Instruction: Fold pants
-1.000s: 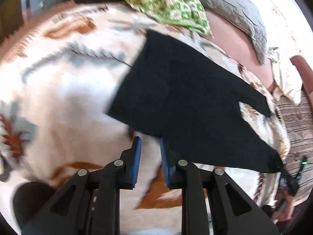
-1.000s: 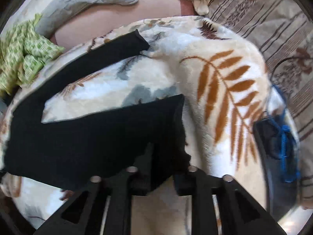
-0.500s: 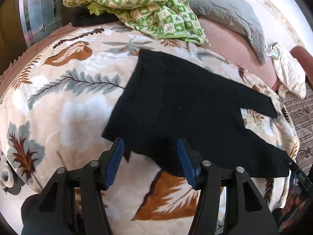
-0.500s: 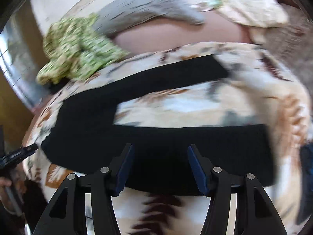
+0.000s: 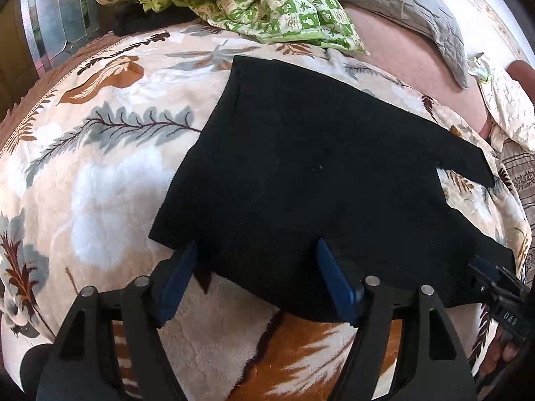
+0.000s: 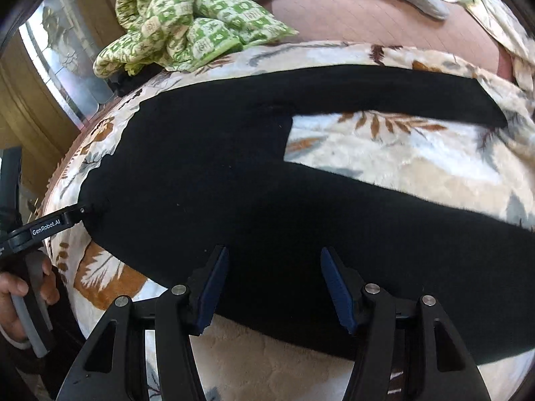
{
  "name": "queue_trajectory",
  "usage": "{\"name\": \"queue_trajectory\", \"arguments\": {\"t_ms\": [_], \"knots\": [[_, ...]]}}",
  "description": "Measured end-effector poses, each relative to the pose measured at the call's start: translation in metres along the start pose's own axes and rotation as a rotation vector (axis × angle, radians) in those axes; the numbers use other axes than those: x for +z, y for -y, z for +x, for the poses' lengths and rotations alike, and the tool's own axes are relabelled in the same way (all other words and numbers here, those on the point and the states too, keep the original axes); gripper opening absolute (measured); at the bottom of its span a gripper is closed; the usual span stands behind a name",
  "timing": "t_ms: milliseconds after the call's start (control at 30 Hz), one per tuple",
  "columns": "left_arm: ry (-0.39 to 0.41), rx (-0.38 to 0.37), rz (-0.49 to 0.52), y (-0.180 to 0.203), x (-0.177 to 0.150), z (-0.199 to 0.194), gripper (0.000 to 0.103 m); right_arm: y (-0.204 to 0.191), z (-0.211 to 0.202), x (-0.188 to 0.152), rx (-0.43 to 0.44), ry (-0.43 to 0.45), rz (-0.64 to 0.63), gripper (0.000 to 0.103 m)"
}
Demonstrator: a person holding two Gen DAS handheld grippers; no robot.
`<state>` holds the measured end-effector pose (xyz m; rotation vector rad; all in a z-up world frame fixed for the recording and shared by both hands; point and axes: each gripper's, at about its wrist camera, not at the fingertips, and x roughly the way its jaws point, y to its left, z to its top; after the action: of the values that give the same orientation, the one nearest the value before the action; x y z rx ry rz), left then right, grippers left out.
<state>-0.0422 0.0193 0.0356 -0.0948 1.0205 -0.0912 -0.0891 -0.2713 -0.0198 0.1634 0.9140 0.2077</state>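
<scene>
Leaf-print blanket [image 5: 100, 180], green checked cloth [image 5: 267, 3]

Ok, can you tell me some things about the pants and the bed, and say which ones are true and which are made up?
1. The pants are black. True.
2. The pants are already folded into a small square. False: they lie spread flat on the blanket, with both legs apart.
3. A green and white checked cloth lies bunched up beyond the pants. True.
4. The right gripper is squeezing the pants tight. False: its jaws stand apart, over the edge of the pants.
5. The blanket is plain blue. False: it is cream with brown and grey leaves.
6. The left gripper has blue pads. True; its jaws are opening over the edge of the pants.
</scene>
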Motion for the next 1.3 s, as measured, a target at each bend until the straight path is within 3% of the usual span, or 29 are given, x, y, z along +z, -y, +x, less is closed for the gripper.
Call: {"name": "queue_trajectory", "arguments": {"t_ms": [133,200,367,567,667,733,833,967,1000,1033,1100,1200,1300], "knots": [[0.009,-0.018,-0.019,-0.005,0.015,-0.008,0.077,0.010,-0.004,0.017,0.003,0.031,0.022,0.061],[0.024,-0.028,-0.022,-0.008,0.030,-0.010,0.084,0.018,-0.004,0.028,-0.010,0.042,0.039,0.061],[0.029,-0.066,-0.021,-0.017,0.078,0.003,0.086,0.040,0.005,0.059,0.029,0.065,0.110,0.068],[0.024,-0.022,-0.040,-0.031,0.135,0.040,0.086,0.076,0.015,0.092,0.033,0.094,0.215,0.075],[0.037,0.025,-0.011,-0.033,0.157,0.061,0.086,0.094,0.015,0.101,0.032,0.106,0.265,0.075],[0.001,0.044,0.019,-0.033,0.170,0.079,0.086,0.102,0.013,0.102,0.035,0.116,0.281,0.075],[-0.069,-0.014,0.063,-0.029,0.176,0.104,0.086,0.108,0.011,0.099,0.033,0.119,0.291,0.076],[-0.061,-0.063,0.112,-0.019,0.176,0.115,0.085,0.116,0.013,0.095,0.020,0.114,0.307,0.076],[-0.052,-0.068,0.113,-0.018,0.176,0.115,0.067,0.117,0.013,0.095,0.019,0.115,0.309,0.076],[-0.049,-0.085,0.108,-0.016,0.176,0.113,0.030,0.117,0.013,0.096,0.015,0.116,0.310,0.076],[-0.054,-0.108,0.092,-0.012,0.175,0.103,0.006,0.117,0.013,0.096,0.012,0.118,0.312,0.076],[0.019,-0.229,0.145,0.000,0.159,0.055,0.005,0.115,0.007,0.097,0.009,0.134,0.313,0.076],[0.092,-0.378,0.297,0.018,0.112,-0.010,0.005,0.116,-0.006,0.098,0.006,0.169,0.323,0.076]]}}
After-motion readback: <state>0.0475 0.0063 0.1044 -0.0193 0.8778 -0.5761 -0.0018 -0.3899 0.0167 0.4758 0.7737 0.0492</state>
